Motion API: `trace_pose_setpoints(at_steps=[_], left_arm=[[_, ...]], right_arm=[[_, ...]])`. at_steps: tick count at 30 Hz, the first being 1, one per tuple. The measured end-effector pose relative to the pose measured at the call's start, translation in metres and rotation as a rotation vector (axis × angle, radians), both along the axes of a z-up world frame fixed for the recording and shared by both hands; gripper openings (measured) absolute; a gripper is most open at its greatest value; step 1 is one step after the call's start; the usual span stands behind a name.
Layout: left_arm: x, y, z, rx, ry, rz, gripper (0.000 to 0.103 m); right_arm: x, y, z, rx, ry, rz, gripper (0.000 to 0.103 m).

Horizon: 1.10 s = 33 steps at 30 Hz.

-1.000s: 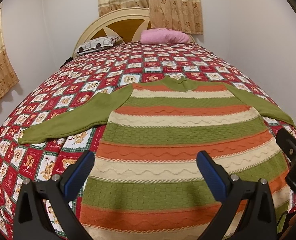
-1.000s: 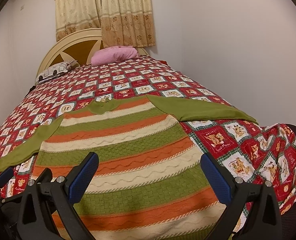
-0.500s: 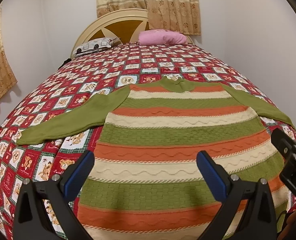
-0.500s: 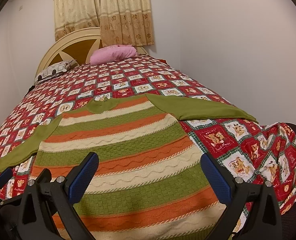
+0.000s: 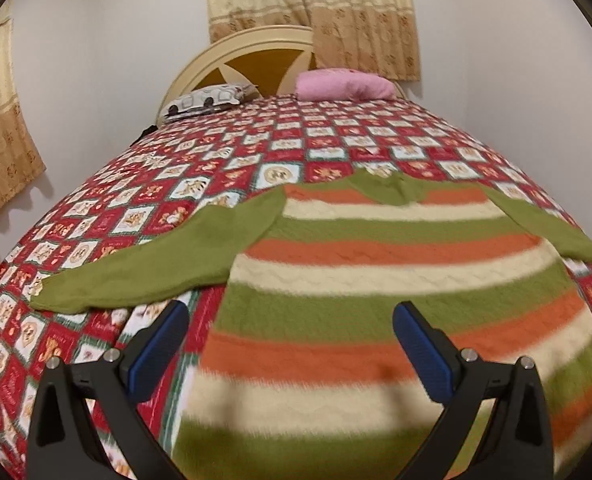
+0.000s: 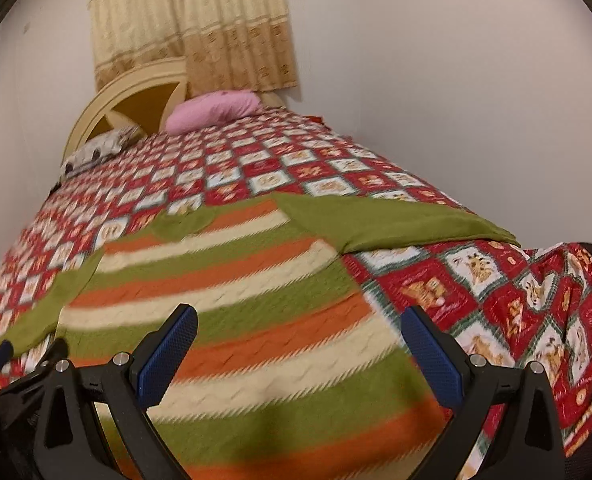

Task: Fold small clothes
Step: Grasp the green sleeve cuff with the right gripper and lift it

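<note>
While the sweater (image 5: pixel 375 280) lies flat and unfolded on the bed (image 5: pixel 216 168), both grippers, left gripper (image 5: pixel 292 344) and right gripper (image 6: pixel 296 348), hover spread wide, folding not begun.

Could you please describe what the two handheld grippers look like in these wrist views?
Both look alike. The left gripper and right gripper each have a matte black, triangulated plastic frame with silver screw heads, carrying two flat fingers faced with textured blue pads. No cables, markings, hands or sleeves are visible.

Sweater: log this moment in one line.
sweater: flat on bed, unfolded | left hand-held gripper: open, above hem | right hand-held gripper: open, empty
</note>
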State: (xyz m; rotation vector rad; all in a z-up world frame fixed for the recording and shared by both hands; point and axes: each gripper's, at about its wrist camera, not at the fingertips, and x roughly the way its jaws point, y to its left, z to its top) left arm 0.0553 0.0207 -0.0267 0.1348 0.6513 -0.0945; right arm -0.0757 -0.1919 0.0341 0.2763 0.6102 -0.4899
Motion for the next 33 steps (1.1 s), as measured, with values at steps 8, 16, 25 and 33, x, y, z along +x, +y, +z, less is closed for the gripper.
trace_pose_setpoints(at_steps=[8, 16, 25, 33], left_arm=[[0.042, 0.013, -0.041, 0.007, 0.104, 0.08, 0.103], [0.05, 0.024, -0.063, -0.11, 0.262, 0.106, 0.103], [0.057, 0.022, -0.066, -0.107, 0.269, 0.107, 0.103], [0.059, 0.023, -0.067, -0.118, 0.272, 0.103, 0.103]], right_arm=[[0.008, -0.135, -0.008, 0.061, 0.001, -0.181, 0.076], [-0.014, -0.318, -0.061, 0.468, -0.048, -0.453, 0.061], [-0.004, -0.385, -0.109, 0.67, -0.094, -0.585, 0.059], [0.0, -0.4, -0.114, 0.592, -0.055, -0.571, 0.008]])
